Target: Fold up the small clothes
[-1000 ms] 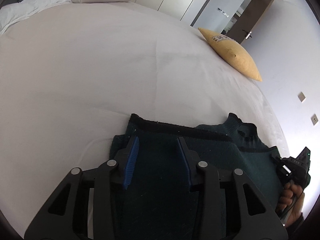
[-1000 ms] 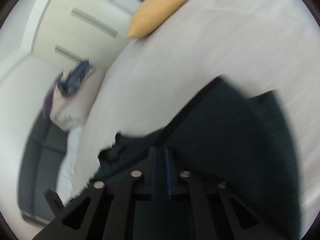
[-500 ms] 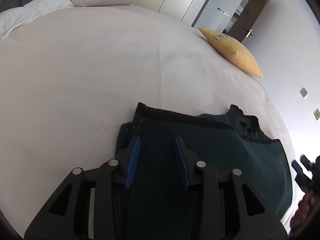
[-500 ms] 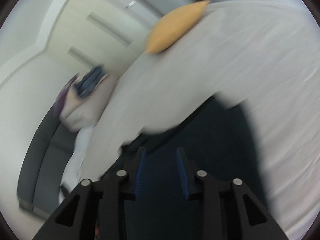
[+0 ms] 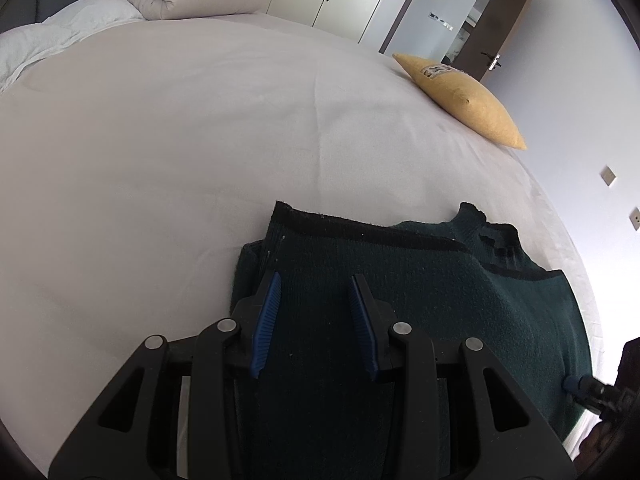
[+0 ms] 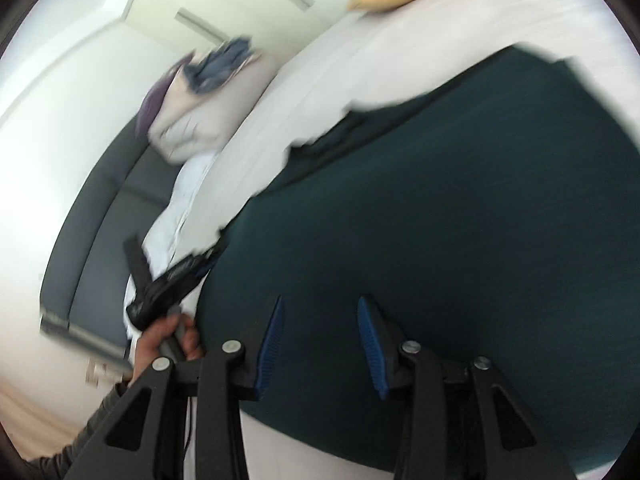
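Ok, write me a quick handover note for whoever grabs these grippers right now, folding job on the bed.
Left gripper: open, nothing held, over the dark green sweater.
Right gripper: jaws have just been opening, now open and empty above the sweater.
Sweater lies on the white bed, one fold laid over, collar showing at the far right edge.
Left to do: check the fold, finish any remaining folds, smooth it flat.

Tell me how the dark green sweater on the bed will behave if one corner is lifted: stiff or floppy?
Probably floppy: the sweater lies in soft folded layers on the bed. Its thick knit suggests some weight, so the rest would likely hang and drag. The fuzzy surface should not slip easily from ribbed pads.
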`<state>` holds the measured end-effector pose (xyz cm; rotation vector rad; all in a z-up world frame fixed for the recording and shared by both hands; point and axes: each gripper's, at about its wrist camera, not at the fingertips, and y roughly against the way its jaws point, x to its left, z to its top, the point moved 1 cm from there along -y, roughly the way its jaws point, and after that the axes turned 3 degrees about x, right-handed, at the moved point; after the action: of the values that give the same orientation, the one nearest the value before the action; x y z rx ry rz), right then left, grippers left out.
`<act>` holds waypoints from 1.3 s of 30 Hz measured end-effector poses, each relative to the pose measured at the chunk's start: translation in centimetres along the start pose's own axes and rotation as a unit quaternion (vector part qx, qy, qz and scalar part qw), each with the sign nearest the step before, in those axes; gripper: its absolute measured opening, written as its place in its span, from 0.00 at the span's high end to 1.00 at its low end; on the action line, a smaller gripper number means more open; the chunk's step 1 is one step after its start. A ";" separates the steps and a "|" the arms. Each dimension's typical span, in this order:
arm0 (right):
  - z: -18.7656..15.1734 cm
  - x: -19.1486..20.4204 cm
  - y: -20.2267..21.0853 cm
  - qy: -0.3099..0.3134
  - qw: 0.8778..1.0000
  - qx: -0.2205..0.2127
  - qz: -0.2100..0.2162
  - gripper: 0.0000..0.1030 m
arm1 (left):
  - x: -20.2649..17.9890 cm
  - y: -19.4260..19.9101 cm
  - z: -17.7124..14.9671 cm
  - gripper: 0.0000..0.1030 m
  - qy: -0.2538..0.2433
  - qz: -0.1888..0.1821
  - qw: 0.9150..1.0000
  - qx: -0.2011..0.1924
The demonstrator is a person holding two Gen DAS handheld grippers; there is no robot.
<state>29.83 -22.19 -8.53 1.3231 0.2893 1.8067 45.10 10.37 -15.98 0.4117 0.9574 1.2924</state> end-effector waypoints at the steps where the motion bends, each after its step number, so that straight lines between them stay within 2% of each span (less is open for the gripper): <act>1: 0.3 -1.2 1.2 -0.007 1.000 -0.013 -0.005 0.62 | 0.1 0.0 0.0 0.66 0.001 -0.002 1.000 0.000; 4: 0.7 -4.3 4.1 -0.037 0.997 -0.049 -0.044 0.64 | 0.2 0.0 0.0 0.66 0.003 -0.006 1.000 -0.001; 6: 0.7 -6.4 6.4 -0.055 0.994 -0.070 -0.068 0.72 | 0.2 0.0 0.0 0.66 0.003 -0.007 1.000 -0.001; 7: 0.8 -7.1 7.5 -0.065 0.992 -0.079 -0.074 0.72 | 0.3 0.0 0.0 0.66 0.003 -0.007 1.000 -0.002; 8: 0.8 -7.4 8.3 -0.070 0.990 -0.088 -0.079 0.72 | 0.3 0.0 0.0 0.66 0.004 -0.008 1.000 -0.002; 11: 1.0 -7.0 10.3 -0.075 0.982 -0.116 -0.125 0.62 | 0.3 0.1 0.0 0.66 0.005 -0.011 1.000 -0.002; 14: 1.5 -5.5 10.5 -0.067 0.984 -0.124 -0.109 0.60 | 0.6 0.4 -0.2 0.66 0.008 -0.017 1.000 -0.001; 16: 1.8 -3.0 8.9 -0.042 0.989 -0.115 -0.085 0.57 | 0.7 0.6 -0.4 0.66 0.009 -0.020 1.000 0.000; 18: 1.3 -0.1 6.1 -0.019 0.995 -0.088 -0.047 0.55 | 0.8 0.9 -0.6 0.66 0.012 -0.024 1.000 0.002; 22: 0.1 4.3 -0.7 0.018 1.000 -0.004 0.020 0.53 | 0.9 1.7 -1.2 0.66 0.008 -0.024 1.000 0.004; 25: -0.8 4.2 -3.7 0.020 0.999 0.042 0.011 0.50 | 0.9 2.4 -1.9 0.66 0.003 -0.021 1.000 0.002; 27: -0.8 2.6 -3.8 -0.004 0.999 0.043 0.022 0.54 | 1.0 3.0 -2.5 0.66 0.005 -0.013 1.000 0.000; 28: -0.7 1.4 -3.3 -0.024 0.998 0.036 0.039 0.54 | 1.2 3.3 -2.7 0.65 0.007 -0.014 1.000 0.000; 29: -0.6 0.4 -2.4 -0.039 0.998 0.026 0.042 0.55 | 1.5 3.6 -3.0 0.55 0.011 -0.011 1.000 0.001; 30: -0.4 -0.6 -1.5 -0.051 0.998 0.013 0.038 0.55 | 2.2 3.8 -3.4 0.53 0.027 -0.015 0.999 0.010; 32: 0.2 -2.4 0.9 -0.070 0.997 -0.017 0.019 0.54 | 4.1 5.3 -4.3 0.52 0.069 -0.044 0.997 0.007; 33: 0.5 -3.4 2.5 -0.079 0.996 -0.036 0.004 0.52 | 5.0 6.1 -4.6 0.50 0.085 -0.043 0.995 0.006; 35: 0.6 -4.7 4.9 -0.098 0.992 -0.068 -0.037 0.45 | 6.4 7.9 -5.3 0.33 0.113 -0.045 0.993 0.002; 36: 0.5 -5.5 6.5 -0.113 0.988 -0.089 -0.048 0.44 | 7.1 8.9 -5.5 0.30 0.126 -0.052 0.991 -0.001; 38: 0.3 -6.3 8.7 -0.140 0.983 -0.116 -0.030 0.37 | 8.1 10.6 -6.0 0.25 0.156 -0.079 0.985 0.000; 39: 0.2 -6.4 9.5 -0.148 0.981 -0.127 -0.022 0.35 | 8.6 11.2 -6.2 0.24 0.172 -0.109 0.979 0.010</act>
<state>25.76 -32.75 -6.83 1.3648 -0.0723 1.5258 33.08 19.90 -14.39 0.0931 1.2702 1.1737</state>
